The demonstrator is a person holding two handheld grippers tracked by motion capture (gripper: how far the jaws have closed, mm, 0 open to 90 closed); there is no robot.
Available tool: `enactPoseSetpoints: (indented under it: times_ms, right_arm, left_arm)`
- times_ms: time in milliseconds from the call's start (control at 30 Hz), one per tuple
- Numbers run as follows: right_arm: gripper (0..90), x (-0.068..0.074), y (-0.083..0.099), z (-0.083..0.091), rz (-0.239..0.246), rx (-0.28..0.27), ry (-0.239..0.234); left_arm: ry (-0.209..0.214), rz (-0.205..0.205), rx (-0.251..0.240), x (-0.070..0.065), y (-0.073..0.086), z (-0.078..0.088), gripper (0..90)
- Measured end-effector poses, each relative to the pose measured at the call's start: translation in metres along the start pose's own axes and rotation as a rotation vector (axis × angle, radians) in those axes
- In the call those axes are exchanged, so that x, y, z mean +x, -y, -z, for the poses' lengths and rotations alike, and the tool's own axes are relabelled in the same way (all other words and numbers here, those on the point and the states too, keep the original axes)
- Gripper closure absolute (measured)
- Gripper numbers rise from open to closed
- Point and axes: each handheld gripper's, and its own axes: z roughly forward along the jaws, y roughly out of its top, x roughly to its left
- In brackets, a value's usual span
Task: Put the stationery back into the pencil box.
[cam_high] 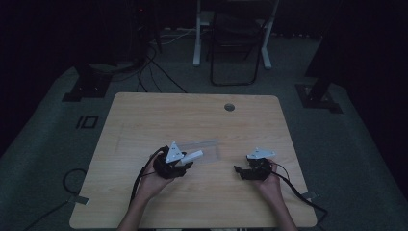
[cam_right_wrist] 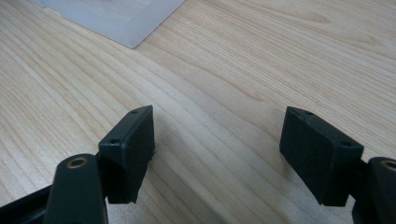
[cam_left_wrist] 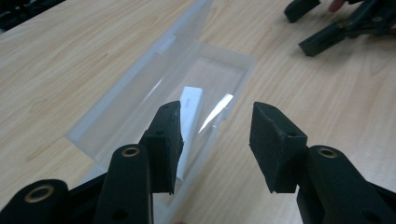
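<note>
On the near half of the wooden surface (cam_high: 144,120), a person's hands hold two tools. The left tool (cam_left_wrist: 215,140) has its jaws spread with nothing pinched between them; they point at the clear plastic case (cam_left_wrist: 154,93) just beyond their tips. That case lies open on the surface, its lid folded back flat beside the tray. Inside the tray lies a small white stick-shaped object (cam_left_wrist: 190,109), its near end hidden behind one black jaw; what it is exactly cannot be told. Right of the case, apart from it, the right tool (cam_right_wrist: 217,144) rests low over bare wood with its jaws spread wide and empty, a corner of the case showing ahead of it. Beyond the case, near the far edge of the surface, sits a round cable hole (cam_high: 229,107). Past that edge, on the dark floor, stands a folding chair (cam_high: 235,43).
</note>
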Motion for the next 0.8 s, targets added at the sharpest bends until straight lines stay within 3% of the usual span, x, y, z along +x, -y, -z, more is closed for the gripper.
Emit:
enactPoseSetpoints:
  times_ms: [367, 800]
  right_arm:
    - [26.3, 0.000, 0.000, 0.000, 0.001, 0.000, 0.000]
    - [26.2, 0.000, 0.000, 0.000, 0.000, 0.000, 0.000]
  left_arm:
    - [0.018, 0.018, -0.001, -0.016, 0.015, 0.007, 51.5]
    - [0.018, 0.081, 0.031, -0.019, 0.040, 0.002, 50.3]
